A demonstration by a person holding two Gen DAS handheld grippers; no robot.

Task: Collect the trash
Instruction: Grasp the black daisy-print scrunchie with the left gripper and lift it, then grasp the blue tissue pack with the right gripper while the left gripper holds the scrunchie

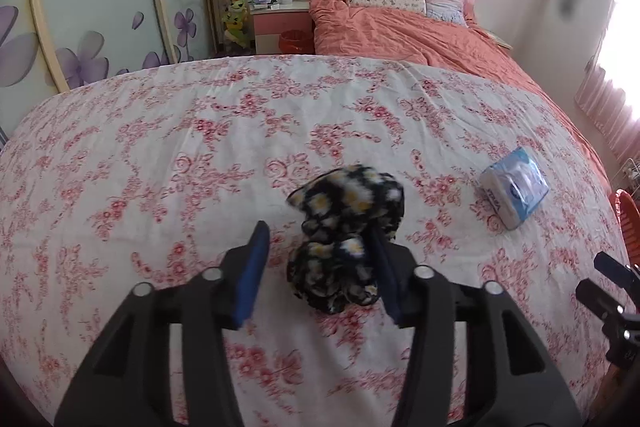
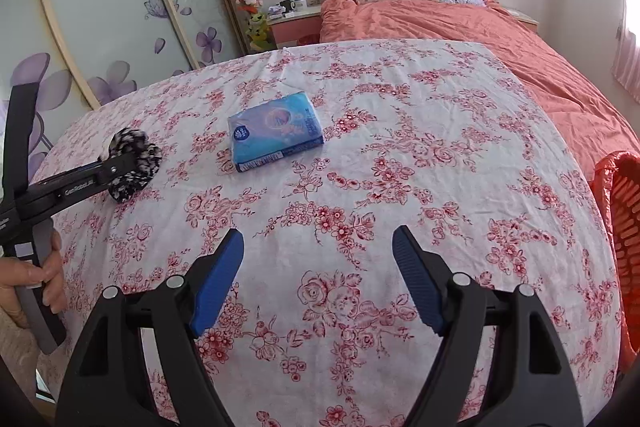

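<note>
A flat surface draped in a white cloth printed with red roses (image 1: 160, 155) is filling both wrist views; it may be a worktop, though what lies under the cloth cannot be told. Behind it, a bed with a wrinkled coral duvet (image 1: 420, 31) is stretching away at twelve o'clock.

The left claw (image 1: 320, 247) is hovering low, its blue-padded jaws spread apart around a crumpled black fabric bundle with white and yellow daisies (image 1: 346, 223). The bundle is lying on the cloth, touching the right pad, with a clear gap to the left pad, so nothing is being gripped yet. Seen from the right wrist view, this claw and bundle are sitting at nine o'clock.

The right claw (image 2: 318, 247) is hanging wide open and empty above the cloth. A blue plastic-wrapped tissue pack (image 2: 276, 131) is lying well ahead of it at eleven o'clock.

An orange-red plastic basket with slotted walls (image 2: 624, 227) is standing off the cloth's edge at three o'clock; it looks like the likely bin, and its contents are hidden.

Judging by this, collection is barely beginning: both items are lying uncollected, and the bundle looks the first to be grasped.
</note>
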